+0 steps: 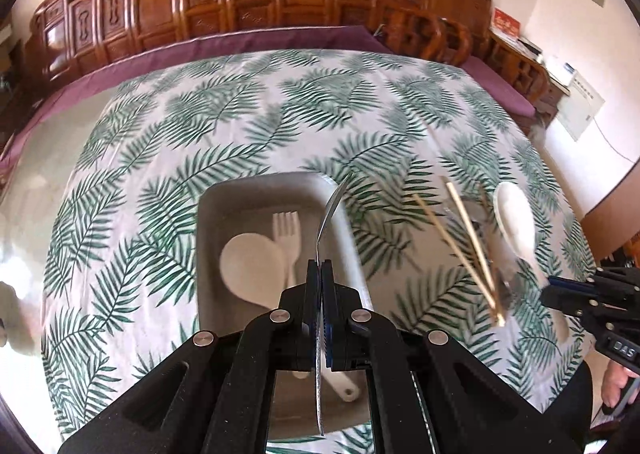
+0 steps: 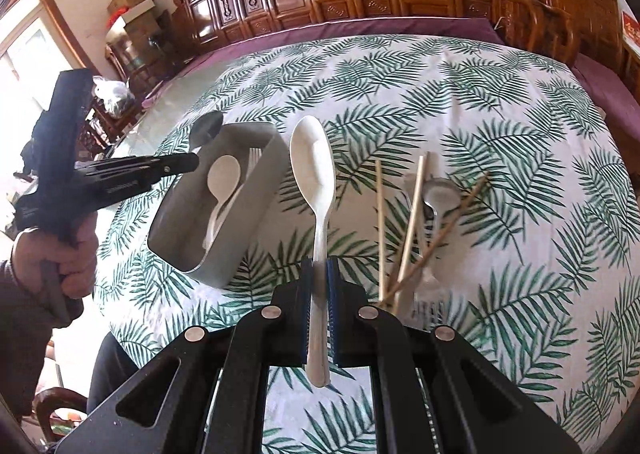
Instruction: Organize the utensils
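The left claw [image 1: 320,274] grips a metal spoon [image 1: 334,205] above the grey tray [image 1: 256,189]; the right claw [image 2: 319,274] grips a white spoon [image 2: 312,157]. Chopsticks [image 2: 414,213] partly hide utensils on the desk [image 2: 500,93].

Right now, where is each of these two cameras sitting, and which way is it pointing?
Left wrist: rides on the left gripper, looking along its fingers, shut on a metal spoon above the tray; the right gripper shows at the edge.
Right wrist: rides on the right gripper, looking along its fingers, shut on a white spoon; the left gripper and hand show.
Shared: tray, both spoons, chopsticks, leaf cloth.
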The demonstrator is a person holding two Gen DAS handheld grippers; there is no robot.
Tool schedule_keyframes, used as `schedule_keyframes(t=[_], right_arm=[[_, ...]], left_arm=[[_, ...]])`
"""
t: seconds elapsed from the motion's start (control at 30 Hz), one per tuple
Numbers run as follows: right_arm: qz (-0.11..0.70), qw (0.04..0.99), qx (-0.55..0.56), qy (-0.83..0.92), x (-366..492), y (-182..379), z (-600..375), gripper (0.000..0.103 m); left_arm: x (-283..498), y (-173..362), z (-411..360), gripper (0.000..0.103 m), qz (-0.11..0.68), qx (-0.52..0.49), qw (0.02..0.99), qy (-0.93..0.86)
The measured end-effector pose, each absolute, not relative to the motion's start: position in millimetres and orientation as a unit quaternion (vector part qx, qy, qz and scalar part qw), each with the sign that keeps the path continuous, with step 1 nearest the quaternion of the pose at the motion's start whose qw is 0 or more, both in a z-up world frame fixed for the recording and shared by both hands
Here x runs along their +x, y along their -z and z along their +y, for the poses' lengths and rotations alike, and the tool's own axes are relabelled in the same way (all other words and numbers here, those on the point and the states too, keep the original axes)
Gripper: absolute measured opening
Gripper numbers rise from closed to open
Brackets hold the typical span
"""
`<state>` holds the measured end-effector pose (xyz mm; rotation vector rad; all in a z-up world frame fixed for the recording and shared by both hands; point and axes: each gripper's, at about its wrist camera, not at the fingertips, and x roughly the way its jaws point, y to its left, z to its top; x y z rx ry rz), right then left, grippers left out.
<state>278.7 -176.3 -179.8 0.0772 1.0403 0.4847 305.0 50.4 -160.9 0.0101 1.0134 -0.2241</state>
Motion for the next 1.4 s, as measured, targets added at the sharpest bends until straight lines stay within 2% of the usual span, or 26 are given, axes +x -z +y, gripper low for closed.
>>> schedule_keyframes(t=[0.37,0.7,0.9,1.2,1.4], right_arm=[[0.496,0.832,0.031,-0.246,282.9,182.7,-150.9,0.009],[0.498,0.828,0.027,-0.257,289.4,183.5,-133.3,0.009],[0.496,0.826,0.023,-0.268,291.8,180.4,-116.5,0.009],[0.491,0.82,0.02,-0.293,298.6,179.0,-75.6,0.009],[0.496,0.814,0.02,-0.301,310.0,186.2,-46.1,0.009]], left_arm=[[315.5,202.6,72.0,0.001,0.516,-0.007,0.853,0.076],[320.2,216.8,78.7,0.001,0.535,-0.014,0.842,0.068],[311.5,201.6,85.3,0.003,0.518,-0.012,0.852,0.068],[285.2,161.1,115.3,0.012,0.479,-0.024,0.875,0.057],[268.1,143.9,136.1,0.015,0.462,-0.031,0.885,0.046]])
